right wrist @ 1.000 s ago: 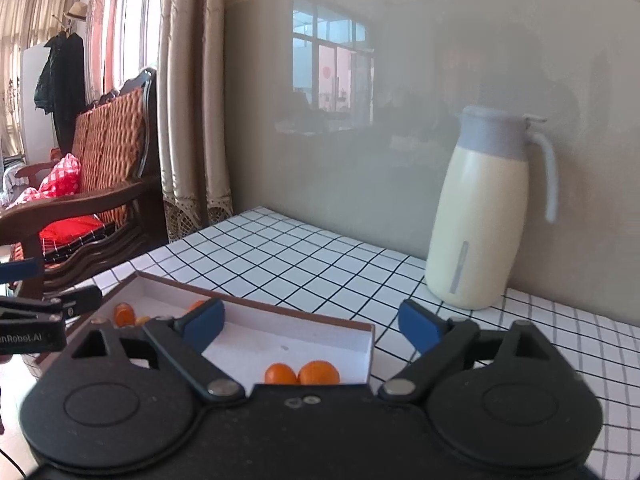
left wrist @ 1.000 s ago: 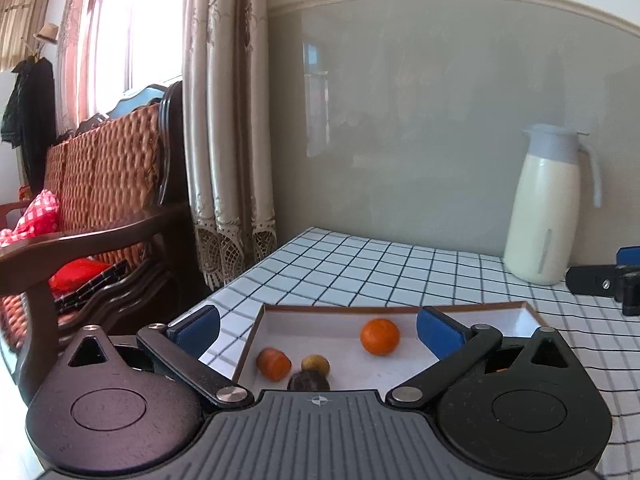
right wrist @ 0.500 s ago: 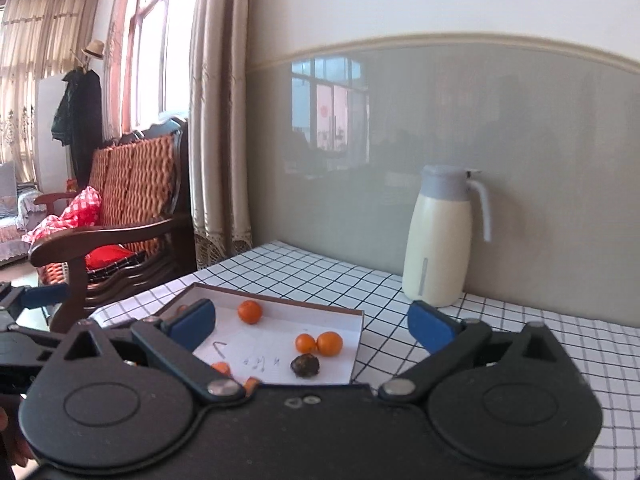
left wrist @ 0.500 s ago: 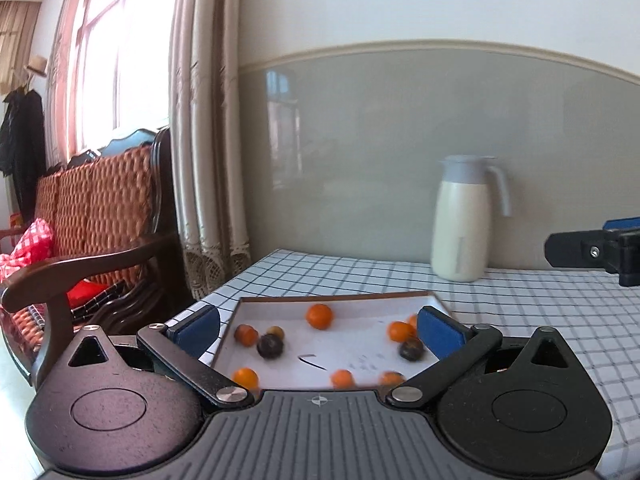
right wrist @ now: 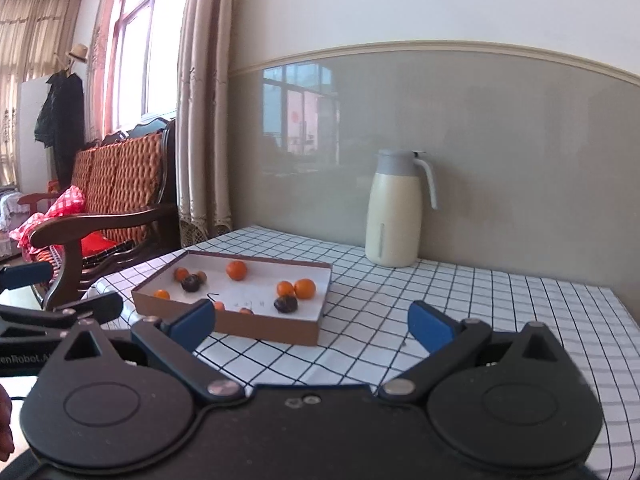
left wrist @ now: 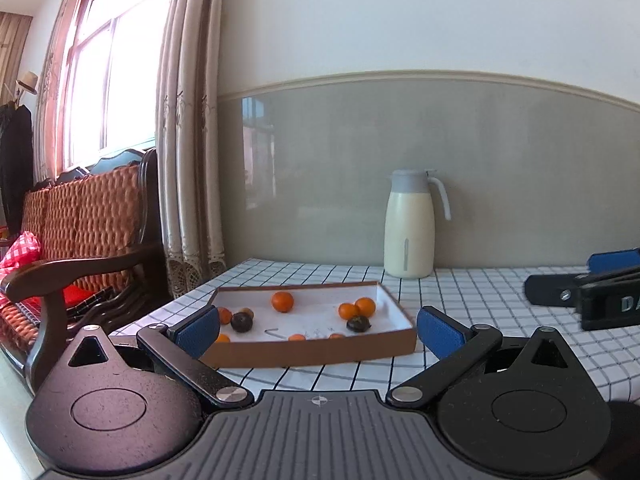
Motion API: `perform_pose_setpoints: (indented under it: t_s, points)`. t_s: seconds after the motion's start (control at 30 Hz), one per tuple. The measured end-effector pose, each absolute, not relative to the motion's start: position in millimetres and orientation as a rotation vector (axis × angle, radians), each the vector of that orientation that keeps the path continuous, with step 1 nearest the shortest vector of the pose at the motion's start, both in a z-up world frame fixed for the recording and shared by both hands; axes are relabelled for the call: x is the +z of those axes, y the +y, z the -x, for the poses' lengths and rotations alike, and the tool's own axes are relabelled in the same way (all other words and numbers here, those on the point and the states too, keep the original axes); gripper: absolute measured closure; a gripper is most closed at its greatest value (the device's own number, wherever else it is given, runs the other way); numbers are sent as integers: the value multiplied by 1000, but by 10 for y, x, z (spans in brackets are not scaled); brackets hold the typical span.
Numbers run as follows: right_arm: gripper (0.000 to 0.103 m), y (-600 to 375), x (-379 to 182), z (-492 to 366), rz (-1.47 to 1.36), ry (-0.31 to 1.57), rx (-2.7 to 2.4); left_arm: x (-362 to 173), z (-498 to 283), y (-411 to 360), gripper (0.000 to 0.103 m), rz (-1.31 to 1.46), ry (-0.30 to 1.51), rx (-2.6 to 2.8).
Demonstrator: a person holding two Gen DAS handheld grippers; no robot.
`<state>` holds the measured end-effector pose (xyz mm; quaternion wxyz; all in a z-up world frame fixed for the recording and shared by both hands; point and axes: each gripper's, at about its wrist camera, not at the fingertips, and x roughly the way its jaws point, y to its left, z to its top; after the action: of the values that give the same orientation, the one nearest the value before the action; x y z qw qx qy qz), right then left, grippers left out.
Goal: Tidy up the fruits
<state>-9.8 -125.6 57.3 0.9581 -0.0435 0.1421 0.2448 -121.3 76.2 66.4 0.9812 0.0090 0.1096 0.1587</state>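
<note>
Above the desk (right wrist: 460, 292) both grippers, left gripper (left wrist: 318, 326) and right gripper (right wrist: 312, 320), hang open and empty; approach the box (right wrist: 280, 330) slowly, singling out one orange (right wrist: 236, 270).

Left wrist view low, facing the tray (left wrist: 312, 354) squarely, right wrist view angled from its right, both sharing the jug (right wrist: 394, 210)

One cardboard box (right wrist: 276, 330) on the table (right wrist: 480, 300). Inside: seven orange fruits (right wrist: 236, 270), two dark wrinkled fruits (right wrist: 285, 304), one small brownish fruit (right wrist: 202, 276). One cream jug (right wrist: 394, 216) by the far edge. Two sets of tongs: left tongs (left wrist: 318, 330), right tongs (right wrist: 313, 321).
</note>
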Motion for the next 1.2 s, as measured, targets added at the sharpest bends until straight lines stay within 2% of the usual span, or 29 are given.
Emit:
perform_pose_setpoints:
  t_s: [0.17, 0.3, 1.2]
  points:
    - [6, -1260, 391, 105, 121, 257, 450, 452, 1165, 809, 0, 2, 235, 316]
    - [6, -1270, 161, 75, 123, 300, 438, 415, 1199, 821, 0, 6, 224, 315]
    - [6, -1317, 150, 118, 104, 289, 437, 353, 1215, 873, 0, 19, 224, 309]
